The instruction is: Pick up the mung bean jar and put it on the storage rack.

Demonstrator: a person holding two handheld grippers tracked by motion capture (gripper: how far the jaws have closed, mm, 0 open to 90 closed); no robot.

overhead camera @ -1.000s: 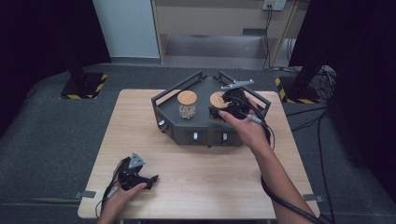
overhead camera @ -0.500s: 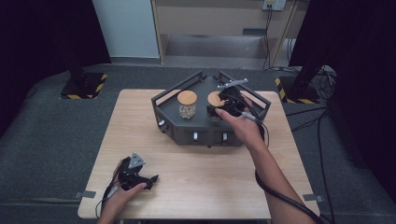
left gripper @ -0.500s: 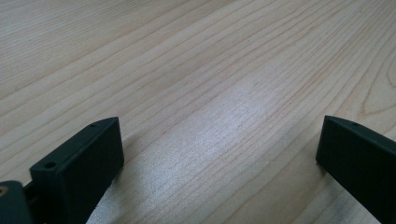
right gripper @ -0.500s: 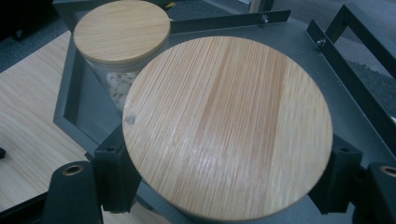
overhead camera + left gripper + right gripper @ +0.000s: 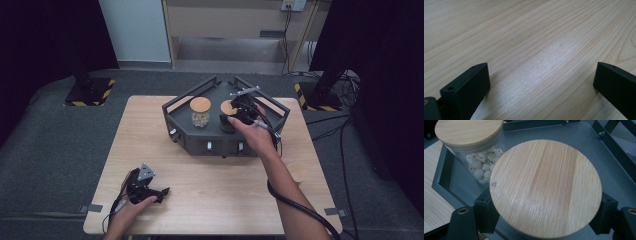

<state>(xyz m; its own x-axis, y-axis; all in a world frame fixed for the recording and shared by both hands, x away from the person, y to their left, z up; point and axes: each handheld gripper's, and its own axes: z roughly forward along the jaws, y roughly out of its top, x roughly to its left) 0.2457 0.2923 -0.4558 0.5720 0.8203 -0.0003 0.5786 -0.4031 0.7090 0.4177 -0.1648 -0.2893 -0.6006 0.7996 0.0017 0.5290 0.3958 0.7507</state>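
Tray point(image 5: 619, 177): lid point(image 5: 546, 187) hides jar body, fingers point(image 5: 607, 216) half-covered.

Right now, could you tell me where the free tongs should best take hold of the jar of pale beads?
Grip the bead jar around its round glass wall just under the wooden lid, coming from above: it stands upright, and the tray's rails obstruct a level approach.

Light wooden table point(image 5: 210, 200) on grey carpet; dark grey metal tray point(image 5: 200, 142) sits at its far middle, left gripper point(image 5: 162, 191) resting near front-left edge.
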